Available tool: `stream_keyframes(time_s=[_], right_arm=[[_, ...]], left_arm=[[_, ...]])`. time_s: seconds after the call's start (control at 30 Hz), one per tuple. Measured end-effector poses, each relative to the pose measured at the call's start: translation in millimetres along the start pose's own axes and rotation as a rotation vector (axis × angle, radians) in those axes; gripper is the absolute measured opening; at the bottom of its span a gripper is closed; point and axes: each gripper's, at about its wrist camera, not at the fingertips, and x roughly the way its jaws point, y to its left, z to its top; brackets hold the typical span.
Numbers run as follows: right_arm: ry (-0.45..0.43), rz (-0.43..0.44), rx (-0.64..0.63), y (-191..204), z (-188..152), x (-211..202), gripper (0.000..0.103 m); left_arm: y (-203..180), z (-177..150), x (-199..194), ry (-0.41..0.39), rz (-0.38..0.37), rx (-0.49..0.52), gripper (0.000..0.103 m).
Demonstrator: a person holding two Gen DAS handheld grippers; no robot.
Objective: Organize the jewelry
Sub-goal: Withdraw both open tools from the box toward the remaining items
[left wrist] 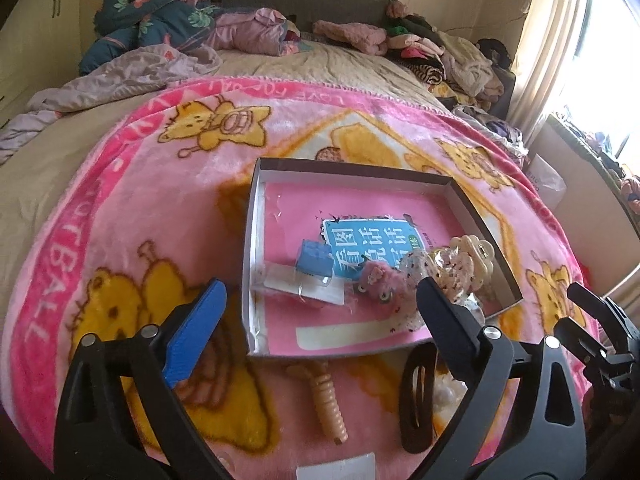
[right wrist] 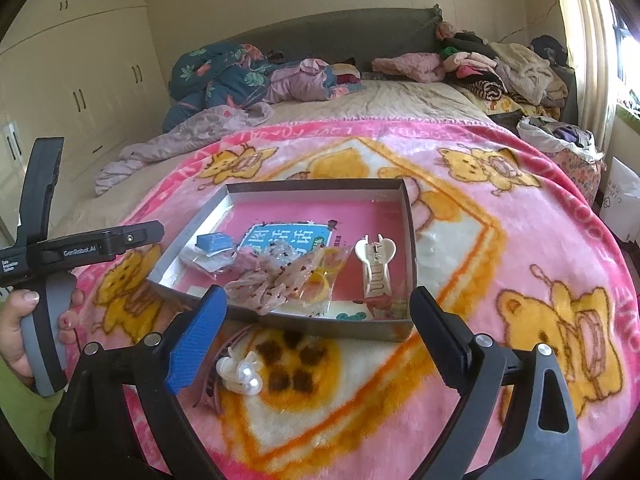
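Note:
A shallow cardboard box (left wrist: 256, 216) (right wrist: 412, 240) with a pink printed bottom lies on a pink bear blanket. It holds a blue piece (left wrist: 314, 260) (right wrist: 214, 241), a sheer dotted scrunchie (right wrist: 268, 276), a yellow ring in plastic (right wrist: 320, 280), a cream claw clip (right wrist: 374, 268) (left wrist: 476, 260) and a pink fuzzy clip (left wrist: 380, 280). On the blanket before the box lie a peach ridged clip (left wrist: 328, 400), a dark brown snap clip (left wrist: 418, 400) and a pearl piece (right wrist: 242, 372) (left wrist: 448, 392). My left gripper (left wrist: 316, 340) is open and empty. My right gripper (right wrist: 316, 344) is open and empty.
The blanket (right wrist: 520, 240) covers the near end of a bed. Quilts and clothes (right wrist: 248, 76) are piled at the headboard. A wardrobe (right wrist: 80, 80) stands at left, a curtain and window (left wrist: 580, 40) at right. The left handle (right wrist: 44, 260) shows at the right view's left edge.

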Motion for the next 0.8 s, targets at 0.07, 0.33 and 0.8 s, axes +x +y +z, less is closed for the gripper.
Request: stream_keyframes(time_s=[0.07, 0.33, 0.8], right_arm=[[-0.004, 0.0, 0.001, 1, -2, -5, 0.092], [-0.009, 0.002, -0.004, 6, -11, -19, 0.092], [0.011, 0.03, -0.033, 28, -32, -29, 0.092]], left_arm=[[-1, -3, -4, 0.0, 0.001, 0.007, 0.09], [-3, -20, -19, -0.005, 0.0, 0.02, 0.09], [6, -56, -45, -0.008, 0.016, 0.011, 0.09]])
